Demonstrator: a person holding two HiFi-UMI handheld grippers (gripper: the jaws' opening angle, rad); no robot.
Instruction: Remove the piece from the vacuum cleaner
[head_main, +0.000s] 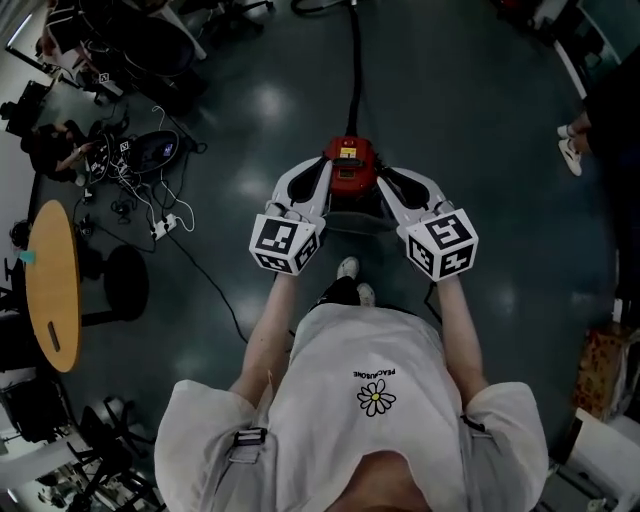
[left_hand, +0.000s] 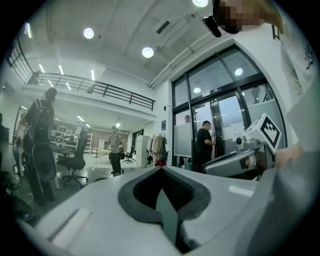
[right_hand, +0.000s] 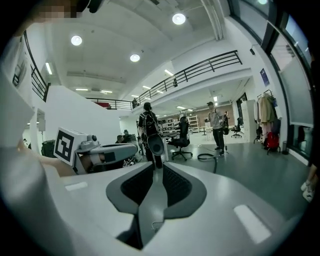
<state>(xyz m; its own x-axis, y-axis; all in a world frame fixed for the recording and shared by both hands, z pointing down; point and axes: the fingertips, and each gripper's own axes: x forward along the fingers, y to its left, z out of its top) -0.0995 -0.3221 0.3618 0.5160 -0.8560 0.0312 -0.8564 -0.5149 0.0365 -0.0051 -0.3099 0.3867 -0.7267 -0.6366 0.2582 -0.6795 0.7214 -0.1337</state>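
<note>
The red vacuum cleaner stands on the dark floor ahead of my feet, its black hose running away from me. In the head view both grippers are held level above it, the left gripper over its left side and the right gripper over its right side. Neither touches it. The left gripper is shut with nothing between its pads. The right gripper is shut and empty too. Both gripper views look out across the room, so the vacuum cleaner is hidden in them.
A round wooden table and a black stool stand at the left, with tangled cables on the floor. Another person's shoes show at the right. People, office chairs and a coiled hose are farther off.
</note>
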